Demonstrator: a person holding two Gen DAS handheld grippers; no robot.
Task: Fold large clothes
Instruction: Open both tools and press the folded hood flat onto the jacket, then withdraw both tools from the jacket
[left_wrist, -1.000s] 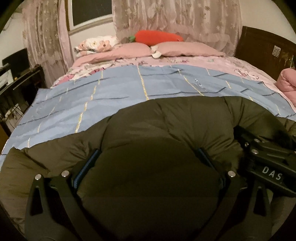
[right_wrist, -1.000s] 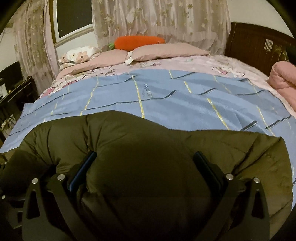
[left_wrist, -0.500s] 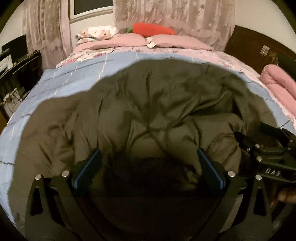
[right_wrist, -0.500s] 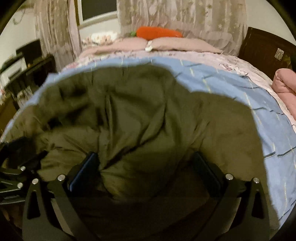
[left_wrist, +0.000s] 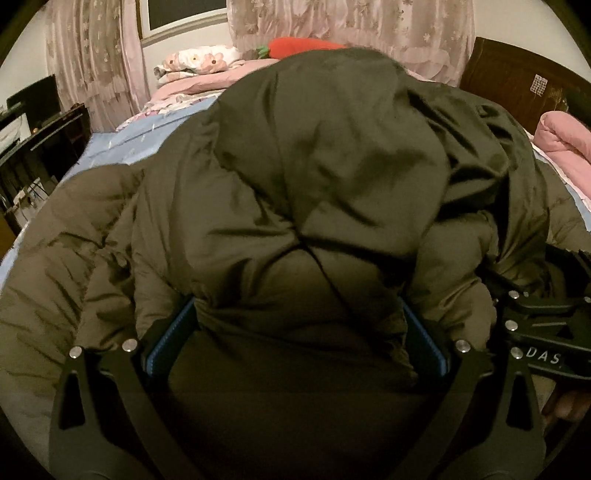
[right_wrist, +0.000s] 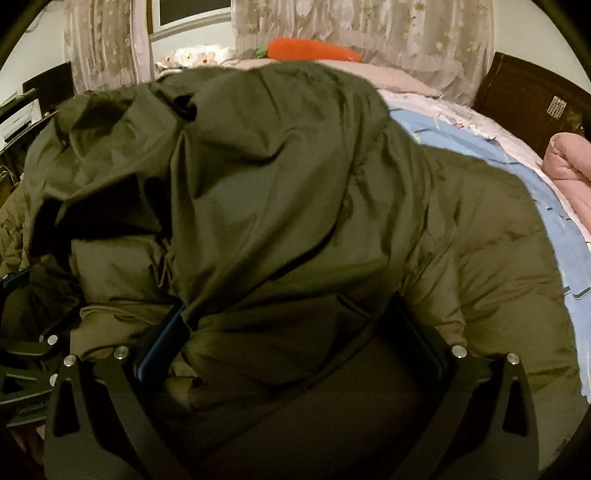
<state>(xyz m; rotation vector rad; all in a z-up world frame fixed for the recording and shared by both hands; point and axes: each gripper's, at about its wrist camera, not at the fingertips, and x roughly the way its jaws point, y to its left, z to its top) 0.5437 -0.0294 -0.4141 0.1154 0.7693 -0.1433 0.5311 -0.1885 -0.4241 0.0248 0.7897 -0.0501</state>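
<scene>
A bulky olive-green padded coat (left_wrist: 314, 166) fills most of both views, raised in a tall hump over the blue sheet (left_wrist: 122, 144) of the bed. My left gripper (left_wrist: 295, 332) has its jaws set wide around a thick bunch of the coat, and the fabric bulges between the blue pads. My right gripper (right_wrist: 291, 332) clamps another thick bunch of the coat (right_wrist: 277, 166) in the same way. The two grippers are side by side: the right one shows at the edge of the left wrist view (left_wrist: 535, 332). All fingertips are buried in fabric.
A carrot plush (right_wrist: 310, 50) and pillows lie at the bed's far end under lace curtains. A rolled pink quilt (left_wrist: 565, 136) and dark wooden headboard (left_wrist: 509, 70) are on the right. Dark furniture (left_wrist: 40, 147) stands left of the bed. Blue sheet (right_wrist: 461, 136) shows beyond the coat.
The coat has risen from lying low on the sheet to a tall hump that hides most of the bed and pillows. Both grippers have moved up and forward with it.
</scene>
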